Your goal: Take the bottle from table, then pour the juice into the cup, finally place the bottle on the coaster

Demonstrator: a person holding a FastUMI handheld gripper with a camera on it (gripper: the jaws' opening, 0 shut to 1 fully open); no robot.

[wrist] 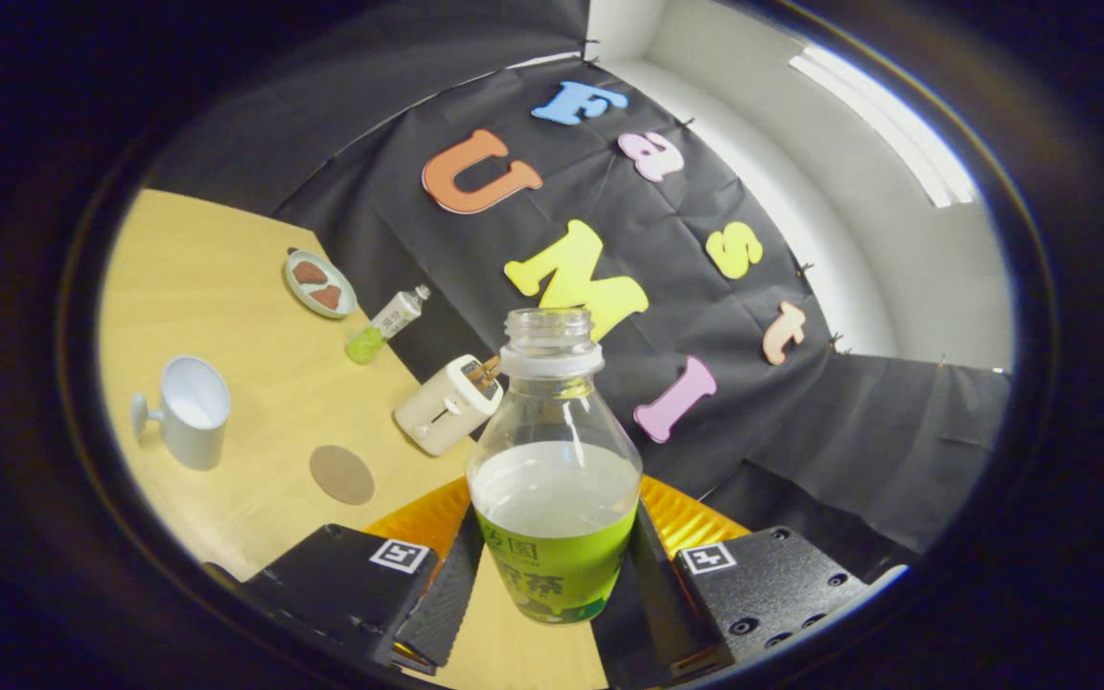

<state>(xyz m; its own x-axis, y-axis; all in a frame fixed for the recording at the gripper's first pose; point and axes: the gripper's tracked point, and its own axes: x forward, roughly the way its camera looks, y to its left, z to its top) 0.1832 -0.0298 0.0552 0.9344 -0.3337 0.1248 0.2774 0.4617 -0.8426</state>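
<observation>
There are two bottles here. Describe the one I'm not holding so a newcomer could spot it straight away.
Start at the wooden table beyond the gripper, whose jaws are shut on the open bottle. Past the white toaster, near the black cloth, is the small plate. The second bottle is beside that plate: capped, smaller in view, its green end towards the cup.

Hand-held gripper (552,585) clamps bottle (554,470).

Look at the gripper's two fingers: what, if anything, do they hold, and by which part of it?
The gripper is shut on the open bottle, its fingers pressing either side of the lower body at the green label, below the juice line. The neck and mouth stand free above.
</observation>
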